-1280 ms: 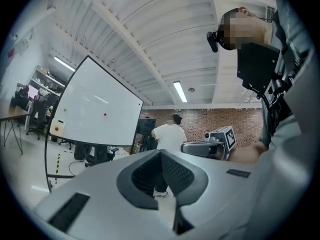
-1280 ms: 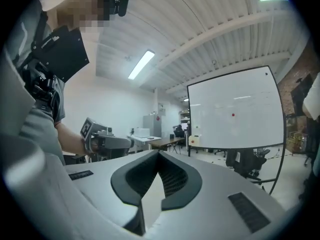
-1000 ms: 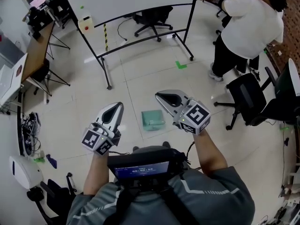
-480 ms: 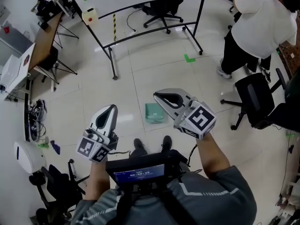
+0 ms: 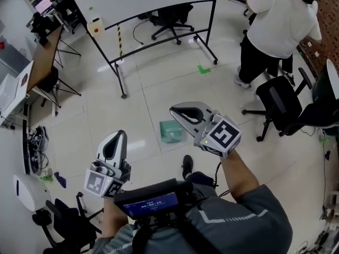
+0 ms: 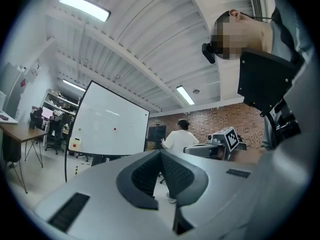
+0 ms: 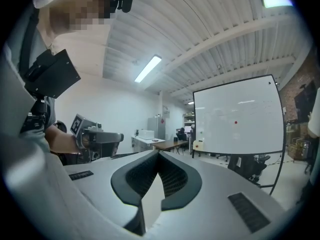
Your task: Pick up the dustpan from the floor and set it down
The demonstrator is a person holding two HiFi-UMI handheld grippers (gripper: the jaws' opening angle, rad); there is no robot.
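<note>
The dustpan [image 5: 170, 131], a flat teal-green thing, lies on the pale tiled floor just ahead of the person's shoe [image 5: 187, 165]. My right gripper [image 5: 174, 110] is held level above the floor, its tip over the dustpan's right edge in the head view, jaws shut and empty. My left gripper [image 5: 117, 135] hangs lower left of the dustpan, apart from it, also shut on nothing. In the left gripper view [image 6: 160, 152] and the right gripper view [image 7: 159, 154] the pads meet, and the dustpan is out of sight.
A wheeled whiteboard stand [image 5: 159, 4] crosses the far floor with an office chair [image 5: 169, 20] behind it. A person in a white top [image 5: 280, 25] stands at the right by a black chair [image 5: 280, 107]. A desk [image 5: 47, 52] lines the left.
My left gripper has drawn back toward the body, lower in the head view. The right gripper shifted slightly left. The dustpan has stayed on the floor.
</note>
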